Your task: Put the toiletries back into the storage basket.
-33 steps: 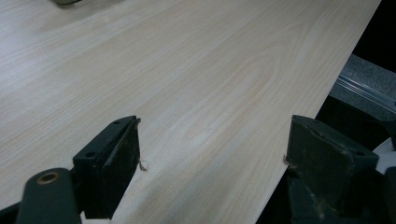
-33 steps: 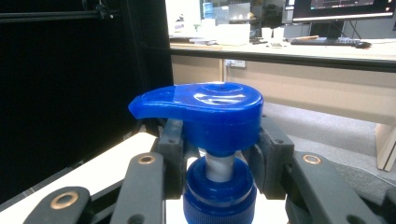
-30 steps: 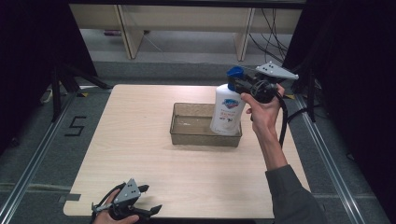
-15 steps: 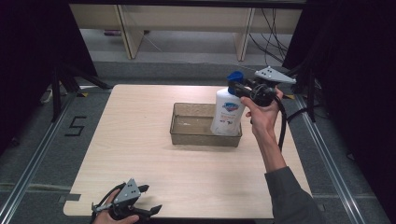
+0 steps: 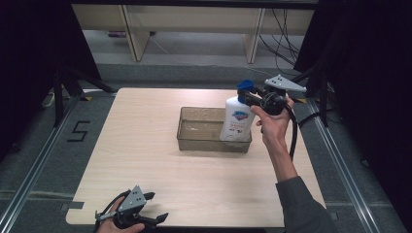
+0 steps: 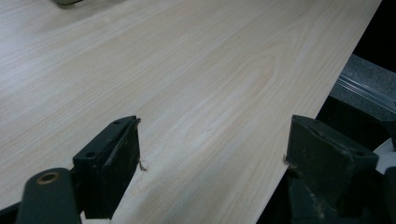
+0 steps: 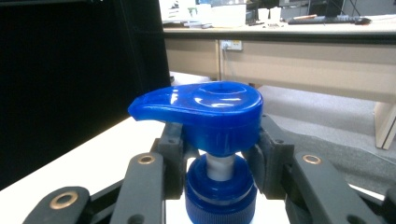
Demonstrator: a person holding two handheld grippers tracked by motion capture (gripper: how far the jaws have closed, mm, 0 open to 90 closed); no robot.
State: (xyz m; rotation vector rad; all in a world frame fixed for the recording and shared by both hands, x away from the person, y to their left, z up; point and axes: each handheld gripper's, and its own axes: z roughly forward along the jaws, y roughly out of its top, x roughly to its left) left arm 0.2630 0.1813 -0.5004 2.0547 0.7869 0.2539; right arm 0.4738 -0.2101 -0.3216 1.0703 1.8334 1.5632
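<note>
- Resting at the near left corner of the table (image 5: 145, 145): left gripper (image 5: 154, 219), held low in the person's left hand (image 5: 109, 224), pointing right along the near edge.
- Left gripper (image 6: 212, 154) jaws stand wide apart, nothing between them, just bare wood and the table edge under the gap.
- Mid-table, right of centre: clear rectangular tray (image 5: 194, 142), long side running across the table.
- White pump bottle (image 5: 237, 120) stands upright in the tray's right end, label facing the near side; can't tell if its base touches the tray floor.
- Blue pump head (image 5: 246, 86) on top, spout pointing left in the right gripper view.
- Right gripper (image 5: 250, 97) comes in level from the right and is clamped on the bottle's neck just under the pump head (image 7: 201, 109), above the blue collar (image 7: 219, 196).
- Right gripper (image 7: 219, 165) pads sit against both sides of the neck.
- Right hand (image 5: 272, 124) wraps the gripper body, cable looping down beside the forearm.
</note>
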